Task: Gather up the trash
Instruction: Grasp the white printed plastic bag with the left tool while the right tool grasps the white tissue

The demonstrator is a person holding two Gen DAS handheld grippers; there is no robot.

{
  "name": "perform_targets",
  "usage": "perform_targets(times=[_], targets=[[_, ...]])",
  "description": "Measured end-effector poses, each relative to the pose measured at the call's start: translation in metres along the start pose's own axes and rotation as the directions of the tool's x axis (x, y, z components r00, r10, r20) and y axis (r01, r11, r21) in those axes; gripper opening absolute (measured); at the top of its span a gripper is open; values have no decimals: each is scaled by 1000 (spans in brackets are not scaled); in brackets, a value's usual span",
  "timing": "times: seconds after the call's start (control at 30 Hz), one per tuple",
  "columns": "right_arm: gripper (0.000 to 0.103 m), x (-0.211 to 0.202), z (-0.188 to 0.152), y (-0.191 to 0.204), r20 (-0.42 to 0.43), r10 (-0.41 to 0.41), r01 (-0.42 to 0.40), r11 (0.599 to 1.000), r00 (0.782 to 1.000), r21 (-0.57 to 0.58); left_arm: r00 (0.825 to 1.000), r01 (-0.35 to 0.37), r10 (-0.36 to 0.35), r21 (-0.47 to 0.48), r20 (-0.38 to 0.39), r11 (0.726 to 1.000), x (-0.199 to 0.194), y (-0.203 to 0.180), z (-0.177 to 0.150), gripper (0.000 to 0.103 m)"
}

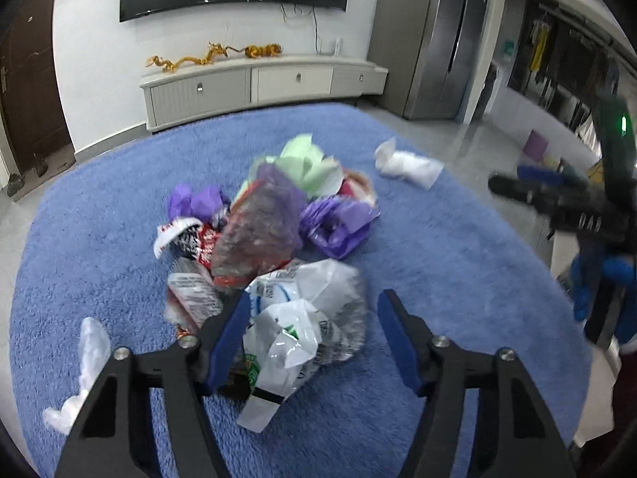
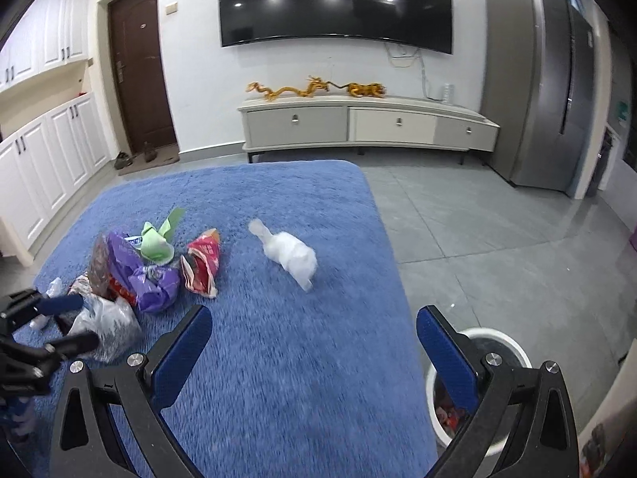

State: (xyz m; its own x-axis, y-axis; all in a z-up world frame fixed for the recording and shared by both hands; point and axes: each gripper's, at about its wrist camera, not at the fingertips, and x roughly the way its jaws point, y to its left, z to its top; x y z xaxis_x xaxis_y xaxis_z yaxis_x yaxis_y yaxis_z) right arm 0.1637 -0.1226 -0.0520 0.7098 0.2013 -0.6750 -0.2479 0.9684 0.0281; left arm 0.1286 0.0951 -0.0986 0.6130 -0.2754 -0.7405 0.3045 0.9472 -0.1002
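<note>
— Where does the heap of crumpled plastic bags and wrappers (image 2: 139, 275) lie?
— On the blue shaggy rug (image 2: 286, 358), toward its left edge.
— And the white crumpled tissue wad (image 2: 292, 255)?
— Apart from the heap, nearer the rug's right edge.
— The round white waste bin (image 2: 499, 342)?
— On the grey tiled floor (image 2: 497, 231), just beside the rug's right edge.
</note>
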Motion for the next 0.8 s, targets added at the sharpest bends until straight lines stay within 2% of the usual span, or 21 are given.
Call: perform_targets(times=[0.1, 0.23, 0.3, 0.4, 0.43, 0.47, 0.57, 0.6, 0.67, 0.8], targets=[[103, 19, 13, 3, -8, 36, -36, 999, 999, -29, 1000, 6, -6, 6, -22, 1000, 11, -1, -4, 53], [103, 53, 26, 4, -34, 48, -50, 997, 998, -56, 1000, -18, 18, 38, 0, 999, 14, -6, -9, 45], [96, 71, 29, 3, -62, 55, -59, 997, 997, -55, 1000, -11, 11, 41, 5, 999, 13, -6, -10, 40], [81, 92, 32, -2, -101, 66, -70, 997, 993, -41, 1000, 0, 0, 36, 14, 999, 11, -4, -10, 35], [72, 96, 32, -3, -111, 65, -69, 997, 992, -39, 1000, 5, -5, 35, 18, 999, 10, -4, -10, 34], [56, 102, 31, -4, -127, 65, -70, 997, 990, -36, 1000, 9, -10, 32, 22, 999, 9, -3, -11, 33], [27, 106, 26, -7, -150, 93, -96, 995, 984, -15, 999, 36, -36, 15, 33, 999, 3, -1, -11, 24], [24, 103, 24, -9, -149, 100, -103, 995, 984, -10, 998, 46, -47, 11, 34, 999, 1, 0, -11, 18], [14, 94, 20, -8, -139, 105, -107, 994, 985, -7, 998, 55, -56, 9, 41, 998, -5, -1, -11, 17], [11, 63, 10, -5, -107, 115, -116, 993, 988, 2, 995, 61, -62, 11, 73, 998, -25, -5, -14, 16]])
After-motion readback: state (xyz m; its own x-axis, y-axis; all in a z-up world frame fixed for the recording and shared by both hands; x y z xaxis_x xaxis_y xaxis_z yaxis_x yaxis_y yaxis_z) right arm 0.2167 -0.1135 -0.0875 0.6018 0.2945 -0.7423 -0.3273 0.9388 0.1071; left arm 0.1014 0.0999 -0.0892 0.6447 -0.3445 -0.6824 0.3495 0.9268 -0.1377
